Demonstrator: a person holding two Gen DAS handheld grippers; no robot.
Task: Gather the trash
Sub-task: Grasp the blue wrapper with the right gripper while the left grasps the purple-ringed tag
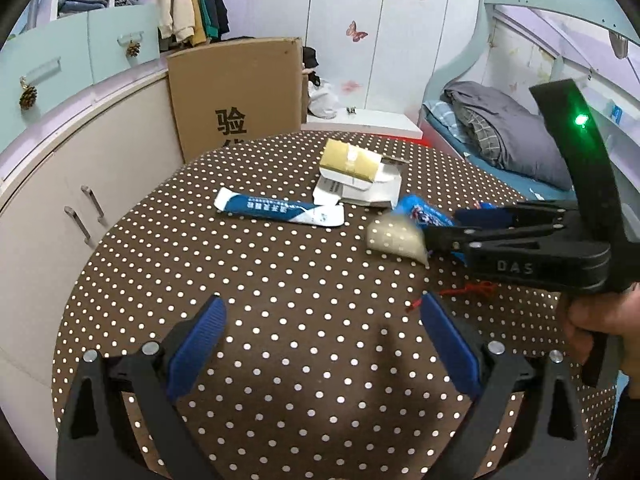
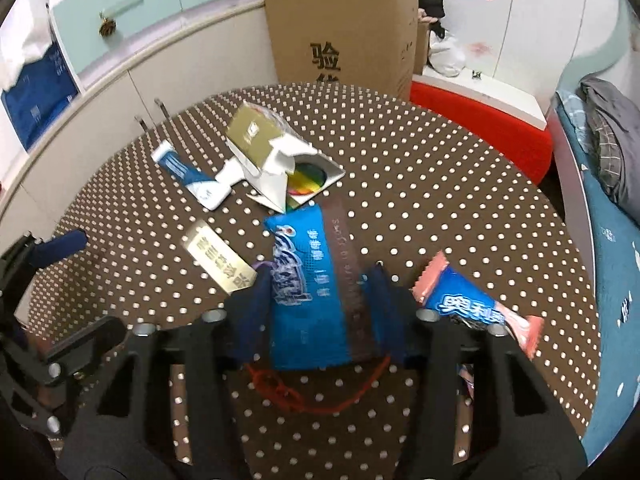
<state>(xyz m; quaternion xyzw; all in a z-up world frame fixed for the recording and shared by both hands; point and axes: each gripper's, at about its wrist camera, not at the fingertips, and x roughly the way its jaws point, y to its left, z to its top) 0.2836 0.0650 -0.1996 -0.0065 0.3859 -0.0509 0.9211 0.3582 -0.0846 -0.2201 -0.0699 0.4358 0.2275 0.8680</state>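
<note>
My right gripper [image 2: 320,280] is shut on a blue snack wrapper [image 2: 308,292], held just above the dotted round table [image 2: 440,184]; a gold tag [image 2: 220,264] on a red string [image 2: 288,392] hangs beside it. In the left wrist view the right gripper [image 1: 432,236] comes in from the right with the wrapper [image 1: 424,212] and tag [image 1: 396,236]. My left gripper [image 1: 320,332] is open and empty over the near table. A blue-white sachet [image 1: 280,210], a gold-white carton [image 1: 352,160] and a flattened white box [image 1: 360,190] lie farther back.
A pink-blue Oreo wrapper [image 2: 476,308] lies right of my right gripper. A large cardboard box [image 1: 236,92] stands behind the table. Cabinets [image 1: 60,200] curve along the left. A bed [image 1: 500,136] is at the right.
</note>
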